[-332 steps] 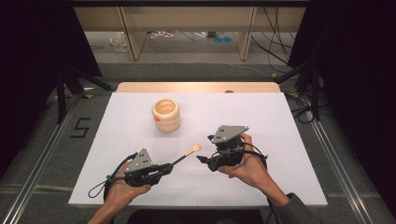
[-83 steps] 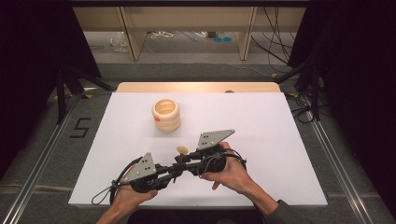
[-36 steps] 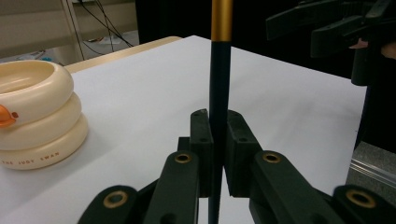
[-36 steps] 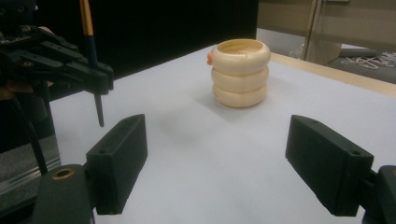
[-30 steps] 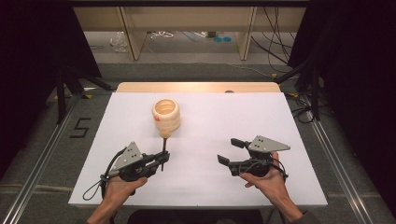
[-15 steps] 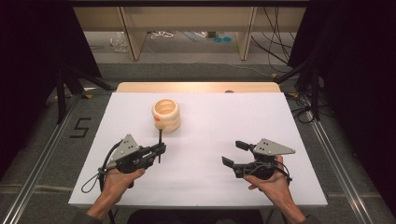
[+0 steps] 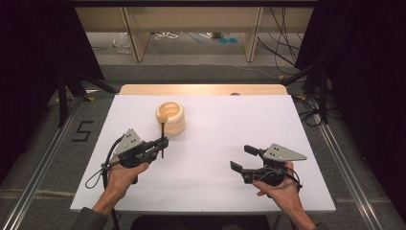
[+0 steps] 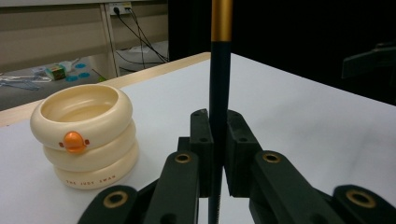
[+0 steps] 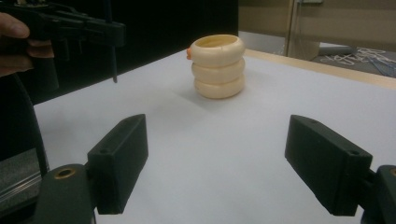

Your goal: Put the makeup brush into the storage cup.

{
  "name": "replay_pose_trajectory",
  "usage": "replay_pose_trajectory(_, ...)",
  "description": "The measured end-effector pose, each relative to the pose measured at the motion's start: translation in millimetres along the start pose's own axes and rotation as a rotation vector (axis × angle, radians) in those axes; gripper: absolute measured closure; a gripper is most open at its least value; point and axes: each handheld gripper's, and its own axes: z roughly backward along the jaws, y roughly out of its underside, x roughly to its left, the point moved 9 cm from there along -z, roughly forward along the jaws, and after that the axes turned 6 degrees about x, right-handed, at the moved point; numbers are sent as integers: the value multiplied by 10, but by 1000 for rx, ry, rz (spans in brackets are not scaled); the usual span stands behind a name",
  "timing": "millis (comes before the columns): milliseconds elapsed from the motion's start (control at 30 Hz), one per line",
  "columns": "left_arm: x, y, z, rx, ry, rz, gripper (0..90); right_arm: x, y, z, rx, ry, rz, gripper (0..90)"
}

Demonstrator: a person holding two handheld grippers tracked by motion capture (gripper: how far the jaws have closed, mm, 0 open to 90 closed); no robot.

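White table (image 7: 297, 124) filled the frame's middle, dark floor around it; at lower left the left tool (image 7: 163, 143) pinched an upright dark brush (image 7: 163, 139), its tip up by the cream ringed cup (image 7: 171, 117) at upper centre, apparently not yet inside; at lower right the right tool (image 7: 242, 158) sat spread and empty; a crooked lowering could have caught the rim and tipped the cup.

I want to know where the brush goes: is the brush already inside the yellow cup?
No, the brush stands upright, clamped in the left tool, beside the cup and outside it.
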Motion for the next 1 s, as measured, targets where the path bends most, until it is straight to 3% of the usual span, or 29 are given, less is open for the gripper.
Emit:
replay_pose_trajectory(333, 178, -71, -112, 13, -37, 4, 835, 8, 18, -14, -6, -8, -8, 226)
replay_pose_trajectory(1000, 567, -367, -287, -23, -100, 46, 835, -4, 13, -7, -15, 3, -21, 178)
